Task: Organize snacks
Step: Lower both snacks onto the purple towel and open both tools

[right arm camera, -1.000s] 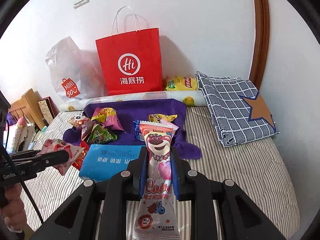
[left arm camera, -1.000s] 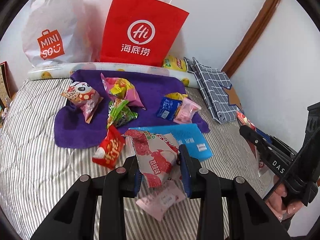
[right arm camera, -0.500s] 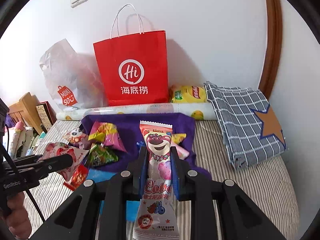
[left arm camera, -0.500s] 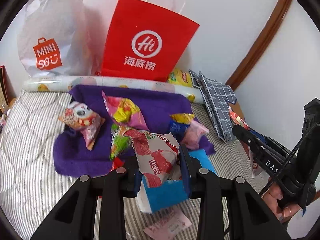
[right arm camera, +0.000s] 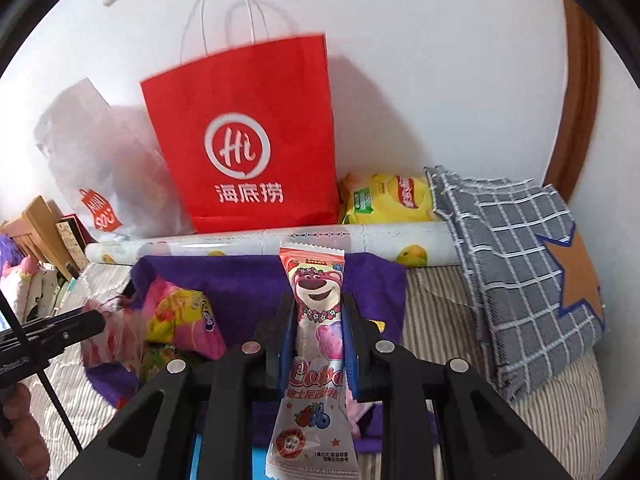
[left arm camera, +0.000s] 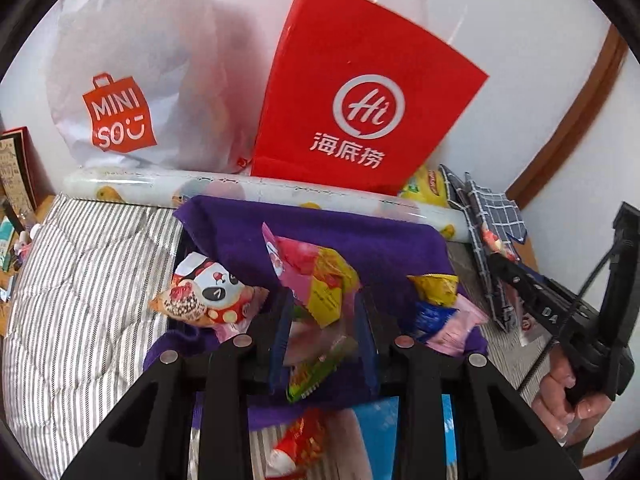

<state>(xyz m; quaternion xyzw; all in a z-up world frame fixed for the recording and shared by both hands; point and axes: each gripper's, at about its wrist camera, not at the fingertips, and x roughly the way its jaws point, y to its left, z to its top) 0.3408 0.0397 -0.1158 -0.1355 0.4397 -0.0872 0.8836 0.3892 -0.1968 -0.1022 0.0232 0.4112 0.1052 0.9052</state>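
Several snack packets lie on a purple cloth [left arm camera: 340, 232] on the striped bed. In the left wrist view my left gripper [left arm camera: 324, 328] is open, its jaws apart over a pink-and-yellow packet [left arm camera: 316, 276] and a green packet [left arm camera: 316, 372]; a blurred pale pink packet [left arm camera: 316, 340] sits loose between the jaws. A panda packet [left arm camera: 204, 296] lies to the left. My right gripper [right arm camera: 318, 320] is shut on a pink bear lollipop packet [right arm camera: 316, 308], held above the cloth [right arm camera: 240, 280]. The left gripper also shows at the left of the right wrist view [right arm camera: 60, 332].
A red Hi paper bag [left arm camera: 360, 112] and a white Miniso bag [left arm camera: 132, 92] stand against the wall behind a patterned roll [left arm camera: 248, 192]. A yellow chip bag [right arm camera: 388, 200] and a checked cloth [right arm camera: 520, 264] lie right. A blue box [left arm camera: 380, 432] and red packet [left arm camera: 296, 444] lie near.
Both grippers moved forward over the purple cloth toward the bags. The left gripper opened and its red-and-white packet slipped from the jaws. The right gripper still holds the bear packet.
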